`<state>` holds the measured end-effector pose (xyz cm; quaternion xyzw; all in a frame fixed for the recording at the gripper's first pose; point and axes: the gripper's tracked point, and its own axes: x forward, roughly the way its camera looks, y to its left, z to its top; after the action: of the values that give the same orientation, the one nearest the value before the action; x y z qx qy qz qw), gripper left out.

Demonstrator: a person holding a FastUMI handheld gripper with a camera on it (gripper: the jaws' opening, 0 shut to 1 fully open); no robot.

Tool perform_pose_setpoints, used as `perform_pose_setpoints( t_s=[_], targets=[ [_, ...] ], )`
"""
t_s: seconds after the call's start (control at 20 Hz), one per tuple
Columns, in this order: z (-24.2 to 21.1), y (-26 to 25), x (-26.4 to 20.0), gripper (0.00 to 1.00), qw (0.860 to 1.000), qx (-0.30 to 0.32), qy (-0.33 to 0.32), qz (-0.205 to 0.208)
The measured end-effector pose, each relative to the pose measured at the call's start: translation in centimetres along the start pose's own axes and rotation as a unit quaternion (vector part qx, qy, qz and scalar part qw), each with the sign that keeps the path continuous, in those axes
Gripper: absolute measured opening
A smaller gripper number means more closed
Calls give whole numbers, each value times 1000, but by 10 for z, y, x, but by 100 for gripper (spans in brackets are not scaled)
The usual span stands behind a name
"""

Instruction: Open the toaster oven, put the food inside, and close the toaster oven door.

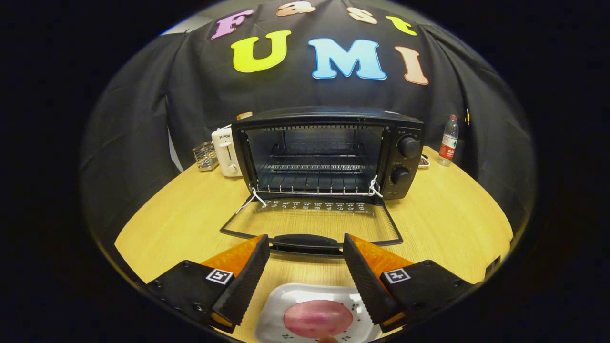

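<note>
My hand-held gripper (306,247) has its two fingers spread wide, pressing on nothing. Between them and below sits a small white plate (276,307) carrying the food (318,318), a round pinkish-red piece lying flat near the plate's middle; neither finger touches it, though the right finger seems to overlap the plate's right rim in my view and I cannot tell whether they meet. Just ahead of the fingertips is the black handle (305,242) of the toaster oven's door (312,221), which lies folded down flat over the bench (443,228), its glass showing the wood grain through it. Beyond the door stands the black toaster oven (329,152) itself, open toward me, with a wire rack (312,178) across its cavity and two round knobs (409,146) stacked on its right panel. White cord or wire is tied at both lower corners of the opening, where the door hinges. Beyond and to the left of the oven, a white pop-up toaster (226,152) stands just beside it, and a small metal wire holder (206,156) sits just left of that. Far off to the right, past the oven, a clear water bottle (448,141) with a red label stands upright near the bench's back edge.
</note>
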<state>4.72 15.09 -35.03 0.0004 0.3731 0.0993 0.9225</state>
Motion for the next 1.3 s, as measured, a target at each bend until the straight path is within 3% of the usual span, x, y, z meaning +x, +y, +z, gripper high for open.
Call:
perform_pose_setpoints(
  t_s=[0.25,0.45,0.7,1.3],
  targets=[
    [-11,-14,-43,98,995,27,59,71],
    [-25,-28,-70,98,982,78,120,126],
    [-43,-56,-86,98,971,97,167,138],
    [-115,-73,-72,98,926,118,325,154]
  ],
)
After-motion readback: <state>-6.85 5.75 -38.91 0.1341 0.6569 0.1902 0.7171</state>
